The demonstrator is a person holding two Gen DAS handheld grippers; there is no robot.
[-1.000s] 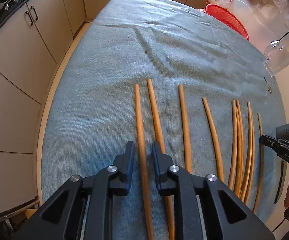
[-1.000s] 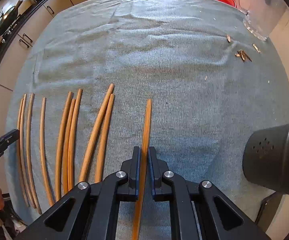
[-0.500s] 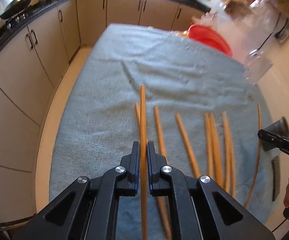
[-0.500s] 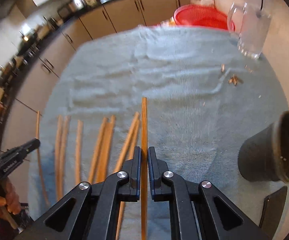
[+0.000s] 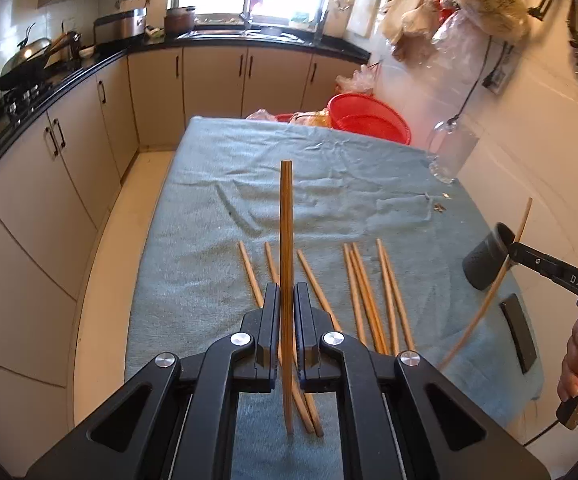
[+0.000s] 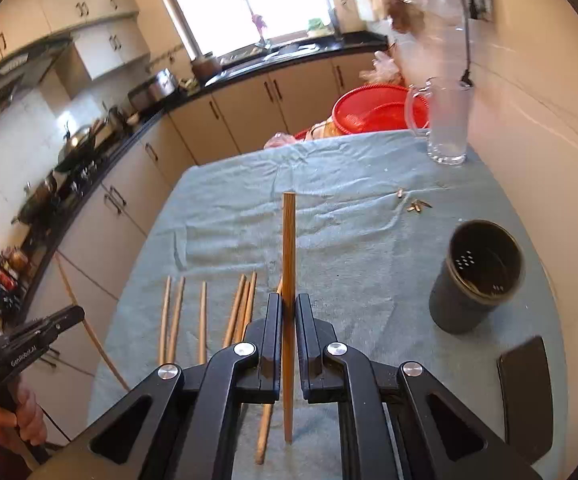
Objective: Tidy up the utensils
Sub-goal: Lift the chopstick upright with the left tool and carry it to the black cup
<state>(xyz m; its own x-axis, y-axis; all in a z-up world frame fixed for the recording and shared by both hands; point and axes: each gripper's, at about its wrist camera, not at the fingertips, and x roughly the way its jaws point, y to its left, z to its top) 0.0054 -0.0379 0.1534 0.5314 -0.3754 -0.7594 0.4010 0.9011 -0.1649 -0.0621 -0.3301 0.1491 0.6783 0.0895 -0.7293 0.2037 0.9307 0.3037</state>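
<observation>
Chopstick (image 5: 286, 232) clamped in left hand-held gripper (image 5: 286, 300) | right hand-held gripper (image 6: 288, 312) clamps another chopstick (image 6: 288, 248)

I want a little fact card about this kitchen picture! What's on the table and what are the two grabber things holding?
left gripper: shut on one chopstick, lifted off the table
right gripper: shut on another chopstick, also lifted
loose chopsticks: lying on the blue towel
black holder: upright, open top, nothing seen inside
glass pitcher: far right corner
red basket: behind the table
</observation>
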